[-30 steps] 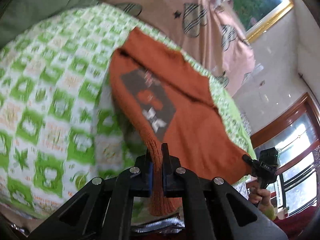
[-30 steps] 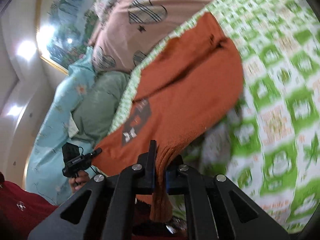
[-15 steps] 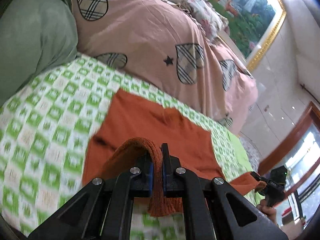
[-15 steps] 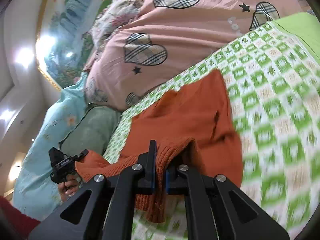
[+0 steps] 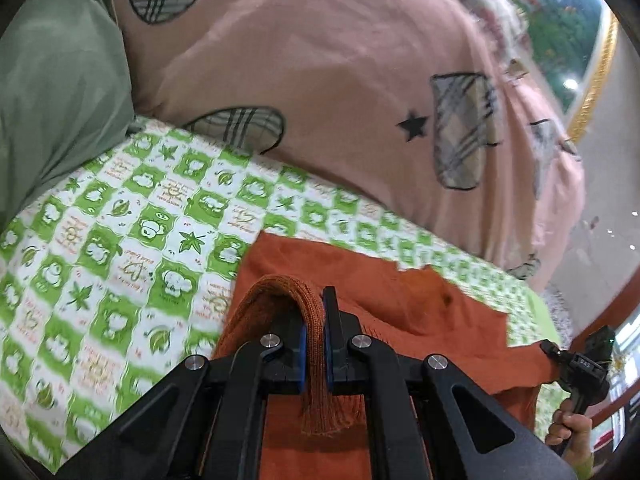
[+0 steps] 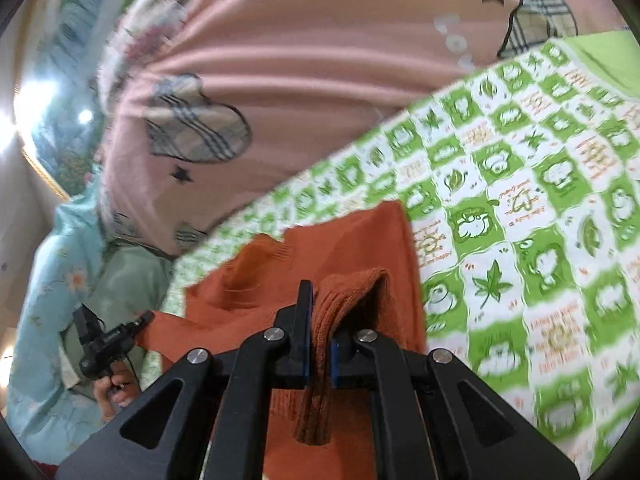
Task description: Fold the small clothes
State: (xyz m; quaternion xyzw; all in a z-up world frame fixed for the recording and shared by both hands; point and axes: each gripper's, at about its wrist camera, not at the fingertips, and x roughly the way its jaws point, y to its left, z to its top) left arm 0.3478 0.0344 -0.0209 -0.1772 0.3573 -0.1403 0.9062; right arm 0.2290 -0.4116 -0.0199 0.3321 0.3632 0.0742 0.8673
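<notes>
While my left tool [image 5: 315,334] and right tool [image 6: 319,330] each clamp a ribbed edge of the orange sweater [image 5: 420,308], its body lies on the green-checked bed sheet [image 5: 120,232], with the pink duvet [image 5: 320,80] beyond.

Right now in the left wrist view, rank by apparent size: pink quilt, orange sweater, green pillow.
1. pink quilt, largest.
2. orange sweater and green pillow: alike, both partly cut off or hidden, so unranked.

A sweater [image 5: 360,280] lies on a bedsheet [image 5: 120,220]. Behind it rests a quilt [image 5: 320,80]. A pillow [image 5: 52,92] sits left of the quilt.
</notes>
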